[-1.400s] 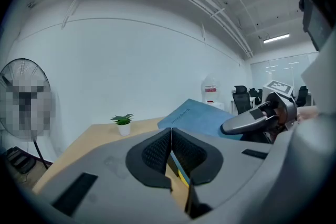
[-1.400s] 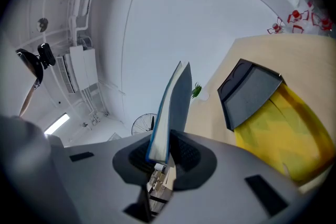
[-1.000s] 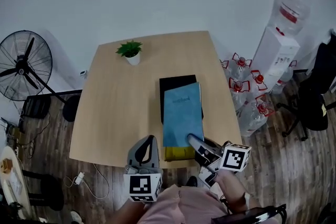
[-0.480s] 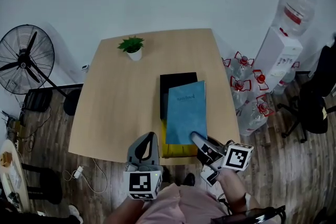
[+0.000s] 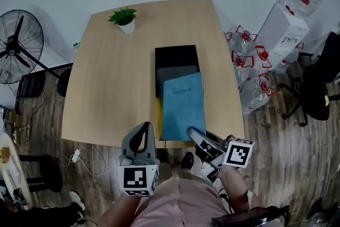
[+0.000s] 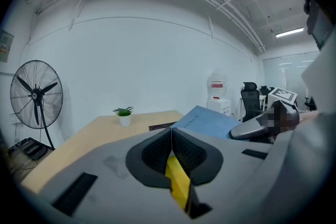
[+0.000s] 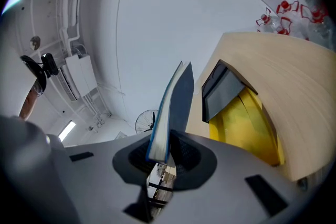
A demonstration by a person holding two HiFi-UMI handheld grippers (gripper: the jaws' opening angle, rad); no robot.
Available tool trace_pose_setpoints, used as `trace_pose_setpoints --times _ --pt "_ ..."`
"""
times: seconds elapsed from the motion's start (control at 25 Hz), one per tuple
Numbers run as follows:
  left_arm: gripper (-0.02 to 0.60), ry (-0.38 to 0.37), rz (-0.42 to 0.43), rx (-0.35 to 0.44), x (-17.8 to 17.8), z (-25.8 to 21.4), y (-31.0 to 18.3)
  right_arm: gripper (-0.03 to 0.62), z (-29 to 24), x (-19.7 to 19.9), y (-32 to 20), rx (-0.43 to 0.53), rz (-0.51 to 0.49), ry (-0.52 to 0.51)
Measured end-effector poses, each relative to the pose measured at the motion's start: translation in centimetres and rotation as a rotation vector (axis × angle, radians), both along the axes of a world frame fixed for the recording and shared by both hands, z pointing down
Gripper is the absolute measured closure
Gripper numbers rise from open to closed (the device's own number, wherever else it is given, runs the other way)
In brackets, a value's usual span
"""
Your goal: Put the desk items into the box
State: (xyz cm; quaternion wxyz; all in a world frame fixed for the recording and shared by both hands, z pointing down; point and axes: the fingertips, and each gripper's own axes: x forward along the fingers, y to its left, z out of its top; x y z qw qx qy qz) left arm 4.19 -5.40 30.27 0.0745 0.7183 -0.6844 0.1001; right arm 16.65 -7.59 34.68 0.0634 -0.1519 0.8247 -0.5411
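While our right hand-held gripper (image 5: 193, 134) pinches the blue notebook (image 5: 182, 106) above the tabletop (image 5: 111, 82), we think it next goes into the black box (image 5: 176, 56); our left hand-held gripper (image 5: 147, 128) is closed, empty.

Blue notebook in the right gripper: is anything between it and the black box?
Nothing visible blocks it. The right gripper holds the blue notebook raised, its far edge over the black box. A grey flat item lies in the box; a yellow item lies on the desk under the notebook.
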Motion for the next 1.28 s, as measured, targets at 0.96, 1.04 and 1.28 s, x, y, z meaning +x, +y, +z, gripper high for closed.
trace_pose_setpoints --times 0.96,1.04,1.28 --pt "0.568 0.05 0.011 -0.221 2.6 8.8 2.5 0.542 10.9 1.6 4.4 -0.297 -0.028 -0.031" --pt "0.568 0.043 0.014 -0.232 2.6 9.2 2.4 0.542 11.6 1.6 4.2 -0.325 -0.032 -0.04" --pt "0.569 0.057 0.012 -0.267 2.7 10.1 1.9 0.539 13.7 1.4 3.4 -0.415 -0.004 -0.071"
